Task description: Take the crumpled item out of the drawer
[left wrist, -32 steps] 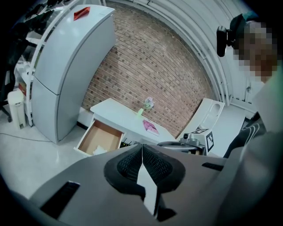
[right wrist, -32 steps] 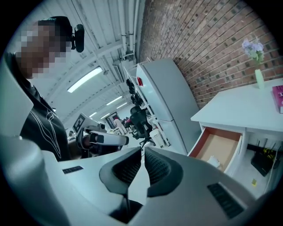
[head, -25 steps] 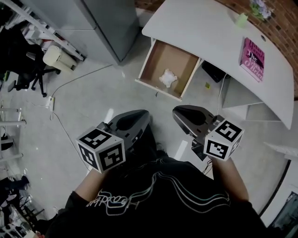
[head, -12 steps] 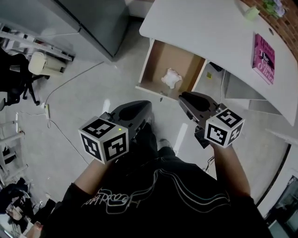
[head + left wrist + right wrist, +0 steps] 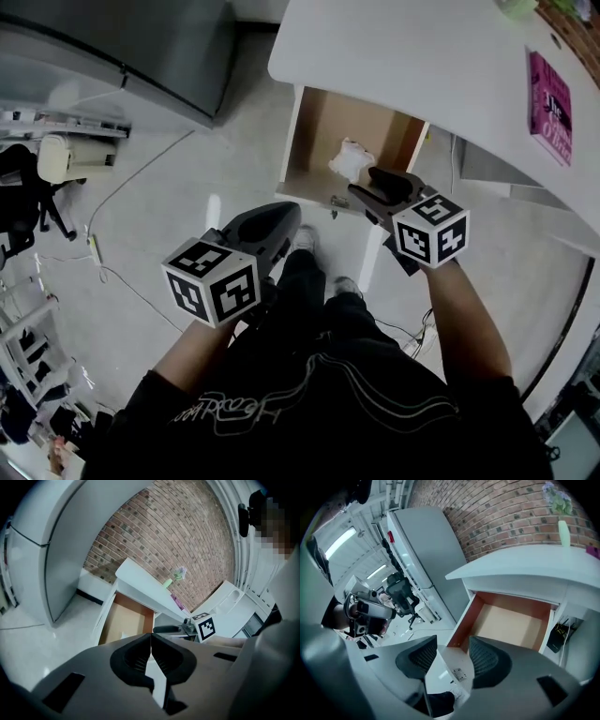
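The crumpled white item (image 5: pixel 350 159) lies near the right side of the open wooden drawer (image 5: pixel 314 127) under the white desk. My right gripper (image 5: pixel 364 186) hovers over the drawer's front right corner, just short of the item. Its jaws are opening, with nothing between them. In the right gripper view the drawer (image 5: pixel 511 623) shows beyond the right gripper (image 5: pixel 452 656), and the item is hidden there. My left gripper (image 5: pixel 281 220) hangs back above the floor, shut and empty. In the left gripper view the left gripper (image 5: pixel 150 651) has its jaws pressed together in front of the drawer (image 5: pixel 123 623).
The white desk (image 5: pixel 403 56) carries a pink book (image 5: pixel 550 94) and a green vase (image 5: pixel 564 531). A grey cabinet (image 5: pixel 141 47) stands left of the drawer. A cable (image 5: pixel 122 187) runs over the floor, and an office chair (image 5: pixel 56 159) is far left. A brick wall is behind.
The right gripper has moved forward to the drawer's front edge and its jaws have parted. The drawer now sits closer in the head view. The left gripper stays shut in place.
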Demonstrator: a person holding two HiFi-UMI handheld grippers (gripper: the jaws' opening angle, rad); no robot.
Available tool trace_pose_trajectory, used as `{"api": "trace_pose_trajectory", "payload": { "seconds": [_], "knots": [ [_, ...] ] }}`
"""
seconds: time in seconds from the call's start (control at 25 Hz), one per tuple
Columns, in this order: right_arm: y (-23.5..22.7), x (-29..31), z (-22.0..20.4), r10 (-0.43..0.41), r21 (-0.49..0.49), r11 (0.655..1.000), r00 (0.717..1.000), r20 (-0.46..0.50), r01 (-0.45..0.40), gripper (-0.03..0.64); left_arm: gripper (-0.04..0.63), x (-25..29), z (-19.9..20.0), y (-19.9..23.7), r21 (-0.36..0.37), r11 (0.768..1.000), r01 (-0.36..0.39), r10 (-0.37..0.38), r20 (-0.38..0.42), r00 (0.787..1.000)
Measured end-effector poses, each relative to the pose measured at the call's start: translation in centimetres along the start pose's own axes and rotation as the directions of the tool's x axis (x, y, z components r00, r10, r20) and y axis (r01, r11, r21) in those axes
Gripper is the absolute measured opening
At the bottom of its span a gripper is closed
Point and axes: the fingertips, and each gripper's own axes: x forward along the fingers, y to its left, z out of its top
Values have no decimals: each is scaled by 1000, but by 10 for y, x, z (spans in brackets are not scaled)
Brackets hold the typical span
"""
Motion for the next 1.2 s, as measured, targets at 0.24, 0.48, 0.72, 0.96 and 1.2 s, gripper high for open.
{"api": "trace_pose_trajectory", "payload": {
  "seconds": [0.24,0.48,0.72,0.96,1.2],
  "knots": [
    [-57,53,-24,-97,60,993,990,-104,104,227,23,27,-3,38,-19,1000,4,-5,-40,999],
    [-102,99,-38,-177,58,979,962,-206,193,230,23,43,-12,72,-62,998,-12,7,-75,997],
    [-131,128,-59,-227,17,970,928,-295,243,232,23,52,-10,102,-93,995,-42,35,-73,997],
    [-155,149,-89,-260,6,959,886,-384,284,232,23,56,-10,117,-106,993,-53,46,-68,997],
    [-163,158,-107,-277,15,950,862,-425,312,229,23,53,-14,128,-119,991,-63,56,-59,997]
  ]
}}
